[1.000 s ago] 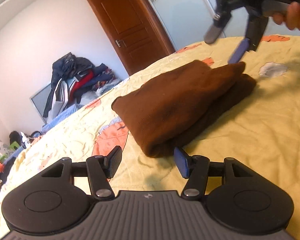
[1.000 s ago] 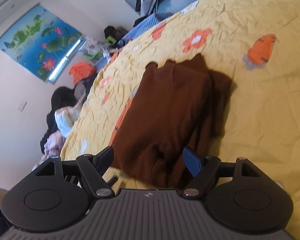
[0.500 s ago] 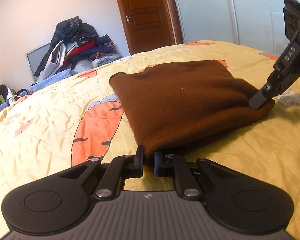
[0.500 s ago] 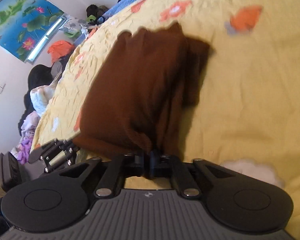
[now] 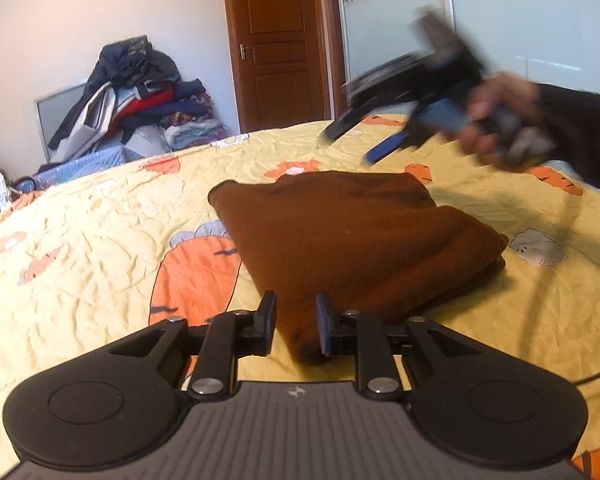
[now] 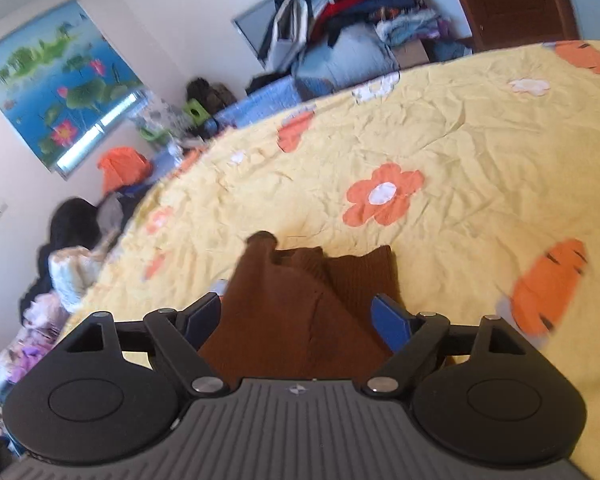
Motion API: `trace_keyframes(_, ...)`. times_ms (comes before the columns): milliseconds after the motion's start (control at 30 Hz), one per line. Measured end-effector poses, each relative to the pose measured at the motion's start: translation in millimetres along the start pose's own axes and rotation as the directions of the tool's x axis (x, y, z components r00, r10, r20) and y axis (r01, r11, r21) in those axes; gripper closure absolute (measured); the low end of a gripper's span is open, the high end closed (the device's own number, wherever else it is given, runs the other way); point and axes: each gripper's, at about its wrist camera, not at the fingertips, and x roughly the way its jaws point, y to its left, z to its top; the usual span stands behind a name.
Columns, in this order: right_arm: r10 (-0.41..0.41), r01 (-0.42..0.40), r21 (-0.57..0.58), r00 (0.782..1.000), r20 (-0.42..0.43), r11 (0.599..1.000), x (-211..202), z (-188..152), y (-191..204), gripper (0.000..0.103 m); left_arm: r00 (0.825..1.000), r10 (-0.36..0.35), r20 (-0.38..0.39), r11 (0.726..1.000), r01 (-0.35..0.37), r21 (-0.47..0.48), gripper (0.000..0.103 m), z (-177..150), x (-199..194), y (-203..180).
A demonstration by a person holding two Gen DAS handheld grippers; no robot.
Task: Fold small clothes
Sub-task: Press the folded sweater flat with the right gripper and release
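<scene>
- Bed: yellow cartoon-print sheet, wrinkled, soft. It gives under pressure, so press lightly or the sheet bunches under the stack.
- Brown garment: folded into a thick rectangular bundle lying flat mid-bed. Layers are stacked, and the near corner sits right in front of the left tool. In the right wrist view the far end shows a ribbed edge and uneven flaps, not squared.
- Step in hand, my read: fold looks essentially done, what remains is release and tidy. To do it well, pull straight back and up so the top layer isn't dragged, then square the loose far flaps.
- Right gripper: raised above the far side of the bundle, blurred. Jaws spread wide, empty, clear of fabric.
- Left gripper: low at the near corner. Jaws parted a little, straddling the cloth edge; not clamping as far as I can tell. Open a bit wider before backing off to avoid snagging the knit.
</scene>
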Motion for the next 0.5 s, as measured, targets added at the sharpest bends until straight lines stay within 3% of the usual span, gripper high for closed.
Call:
trace_keyframes(67,-0.022,0.018,-0.045,0.997,-0.075,0.999,35.9,2.9,6.4,0.023,1.0,0.015,0.008,1.0,-0.015,0.026,0.071,0.0,-0.2,-5.1)
trace_keyframes(100,-0.024,0.016,-0.068,0.994,-0.111,0.998,50.0,4.0,7.0,0.048,1.0,0.019,0.013,0.999,-0.02,0.038,0.063,-0.7,-1.4,-6.5)
trace_keyframes(133,-0.048,0.033,-0.098,0.986,-0.157,0.995,60.9,1.3,10.5,0.087,0.999,0.028,0.021,0.998,-0.029,0.05,0.051,-0.4,-0.9,-5.4)
trace_keyframes(200,-0.056,0.04,-0.137,0.991,-0.121,0.99,57.6,-0.5,15.0,0.085,0.997,0.058,0.051,0.996,-0.061,0.068,0.036,-3.7,-5.4,-3.8)
trace_keyframes(233,-0.036,0.025,-0.115,0.995,-0.098,0.993,53.2,1.2,10.1,0.086,0.996,0.062,0.063,0.996,-0.066,0.064,0.034,-4.7,-6.9,-1.5)
trace_keyframes(300,-0.05,0.046,-0.048,0.995,-0.084,0.998,53.3,-1.2,-11.9,0.086,0.997,0.048,0.057,0.999,-0.049,0.023,0.034,-5.1,-4.4,6.1)
trace_keyframes(367,0.019,-0.018,0.028,0.999,-0.036,0.999,49.0,-13.2,-31.9,0.088,0.999,0.029,0.044,0.999,-0.027,-0.042,0.034,0.6,3.0,17.5)
trace_keyframes(400,0.035,-0.033,0.061,0.999,-0.026,0.998,43.4,-15.4,-34.3,0.083,0.999,0.024,0.045,0.997,-0.021,-0.077,0.034,4.4,7.9,24.5)
trace_keyframes(467,0.058,-0.056,0.131,0.998,-0.005,0.99,28.0,-18.9,-35.9,0.061,0.999,0.006,0.034,0.985,0.0,-0.173,0.034,14.4,22.8,43.2)
trace_keyframes(500,0.044,-0.049,0.149,0.999,0.032,0.988,15.6,-21.5,-36.1,0.044,1.0,-0.011,0.023,0.968,0.016,-0.249,0.034,19.5,32.6,57.5)
